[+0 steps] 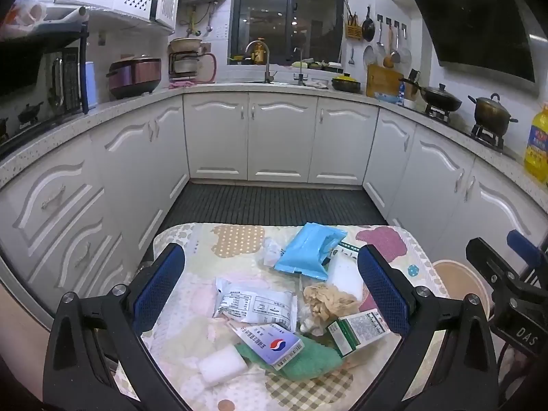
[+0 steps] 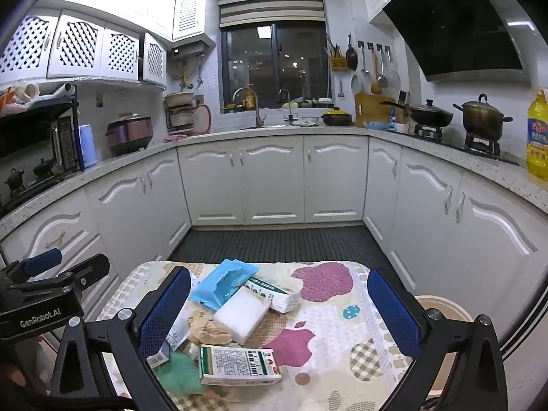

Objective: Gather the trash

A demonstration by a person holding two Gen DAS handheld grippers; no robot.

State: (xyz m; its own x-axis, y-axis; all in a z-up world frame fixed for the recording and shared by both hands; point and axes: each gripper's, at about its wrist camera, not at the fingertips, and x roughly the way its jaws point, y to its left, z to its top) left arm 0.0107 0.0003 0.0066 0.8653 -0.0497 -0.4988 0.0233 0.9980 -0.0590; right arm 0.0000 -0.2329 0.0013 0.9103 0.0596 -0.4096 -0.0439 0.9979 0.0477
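Overhead, each hand-held gripper, left (image 1: pixel 270 294) and right (image 2: pixel 279 311), gapes empty above the trash pile (image 1: pixel 274 301).

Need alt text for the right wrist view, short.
Open right gripper hovers over a small cloth-covered table strewn with trash: a green-and-white box, white foam block, blue wrapper and crumpled brown paper. White kitchen cabinets stand behind.

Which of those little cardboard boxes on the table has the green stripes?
The green box lying flat nearest the right tool. The other box, beside it, carries a red-and-blue round logo instead.
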